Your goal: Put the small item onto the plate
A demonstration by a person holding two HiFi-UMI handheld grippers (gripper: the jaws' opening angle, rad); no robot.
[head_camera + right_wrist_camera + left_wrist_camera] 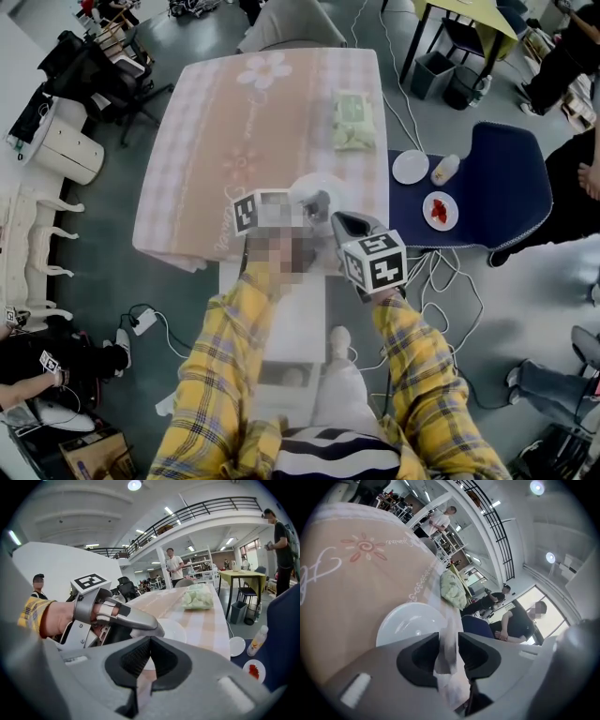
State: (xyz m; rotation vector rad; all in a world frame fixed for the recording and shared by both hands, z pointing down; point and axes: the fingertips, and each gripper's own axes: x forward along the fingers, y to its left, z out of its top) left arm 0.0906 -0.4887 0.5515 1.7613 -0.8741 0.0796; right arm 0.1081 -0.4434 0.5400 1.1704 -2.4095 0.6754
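A white plate point(302, 184) sits near the front right of the pink checked table point(225, 141). My left gripper point(319, 201) reaches over the plate's near rim. Seen from the left gripper view, a thin pale packet point(449, 641) stands between the left gripper's pads point(423, 654) and touches both, just short of the plate point(405, 623). My right gripper point(339, 221) hangs close behind and to the right, over the table's edge. Its jaws meet at the tips with nothing between them point(150, 639). The right gripper view shows the left gripper point(157, 631) over the plate point(177, 631).
A green packet point(354, 122) lies further back on the table. To the right stands a blue chair point(511, 183) bearing two small plates point(410, 167) and a bottle point(444, 169). Cables cross the floor. People stand around the room.
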